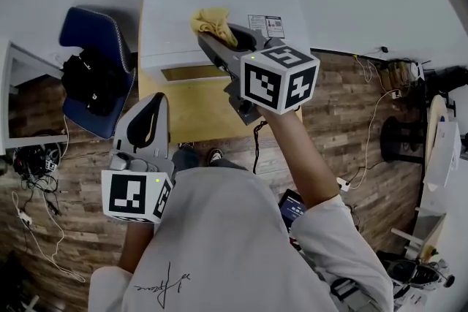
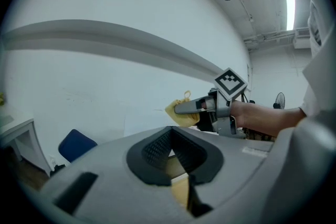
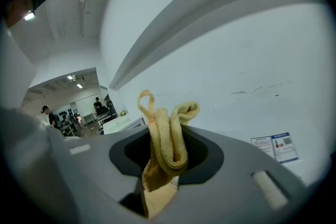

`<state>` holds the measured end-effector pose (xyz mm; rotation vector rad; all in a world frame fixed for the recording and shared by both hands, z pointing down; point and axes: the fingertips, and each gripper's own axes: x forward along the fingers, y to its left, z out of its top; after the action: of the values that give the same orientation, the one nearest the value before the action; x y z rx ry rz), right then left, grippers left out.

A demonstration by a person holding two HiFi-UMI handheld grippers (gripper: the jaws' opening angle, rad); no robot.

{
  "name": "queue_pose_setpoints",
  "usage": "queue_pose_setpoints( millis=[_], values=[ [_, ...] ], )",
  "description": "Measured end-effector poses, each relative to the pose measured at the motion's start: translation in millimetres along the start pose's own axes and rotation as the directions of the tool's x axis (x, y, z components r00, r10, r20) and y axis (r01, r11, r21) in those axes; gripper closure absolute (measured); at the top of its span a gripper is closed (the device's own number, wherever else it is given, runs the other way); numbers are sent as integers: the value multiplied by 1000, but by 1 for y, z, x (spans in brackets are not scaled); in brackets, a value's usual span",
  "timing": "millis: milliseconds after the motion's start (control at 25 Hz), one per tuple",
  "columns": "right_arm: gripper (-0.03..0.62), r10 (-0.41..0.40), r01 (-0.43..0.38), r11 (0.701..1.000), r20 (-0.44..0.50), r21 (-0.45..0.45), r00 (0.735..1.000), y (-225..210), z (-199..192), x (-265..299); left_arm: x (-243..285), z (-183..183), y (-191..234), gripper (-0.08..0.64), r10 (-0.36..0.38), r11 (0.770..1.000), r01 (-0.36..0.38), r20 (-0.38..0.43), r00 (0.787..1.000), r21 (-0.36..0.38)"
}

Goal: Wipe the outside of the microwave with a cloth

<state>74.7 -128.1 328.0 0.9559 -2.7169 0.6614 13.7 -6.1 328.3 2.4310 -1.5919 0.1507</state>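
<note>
Microwave (image 1: 183,18), white and boxy, sits at the far edge of a wooden table (image 1: 197,113), backed against a white wall. It is seen from steeply above. A printed label (image 1: 265,25) lies on its top toward the right.

A yellow cloth (image 1: 212,22) is over the far middle of the microwave's top, bunched at the tip of the right gripper (image 1: 223,40). The person's right arm reaches forward across the table to bring it there. In the right gripper view the jaws are pinched on the cloth (image 3: 165,144), whose folds stand up out of them in a loop. This leaves a soft wad at the tip, probably so that fabric rather than hard jaw meets the casing. No view shows whether the cloth touches the top yet.

The left gripper (image 1: 155,104) hangs near the person's body, over the table's near left corner and well apart from the microwave. Its jaws are pressed together with nothing between them. It seems parked out of the way, since wiping needs only one tool.

A blue chair (image 1: 91,40) stands to the left of the table.
</note>
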Motion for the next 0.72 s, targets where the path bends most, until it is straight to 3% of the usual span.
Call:
queue_pose_setpoints(
  millis=[280,720],
  values=[
    [463,-66,67,998,46,-12,997,-19,-20,-85,-5,-4,-25,572,40,998,-40,0,999,-42],
    [465,-101,107,993,124,-42,987,-22,-46,-198,-23,-36,-59,572,122,984,-124,-25,992,-128]
  ],
)
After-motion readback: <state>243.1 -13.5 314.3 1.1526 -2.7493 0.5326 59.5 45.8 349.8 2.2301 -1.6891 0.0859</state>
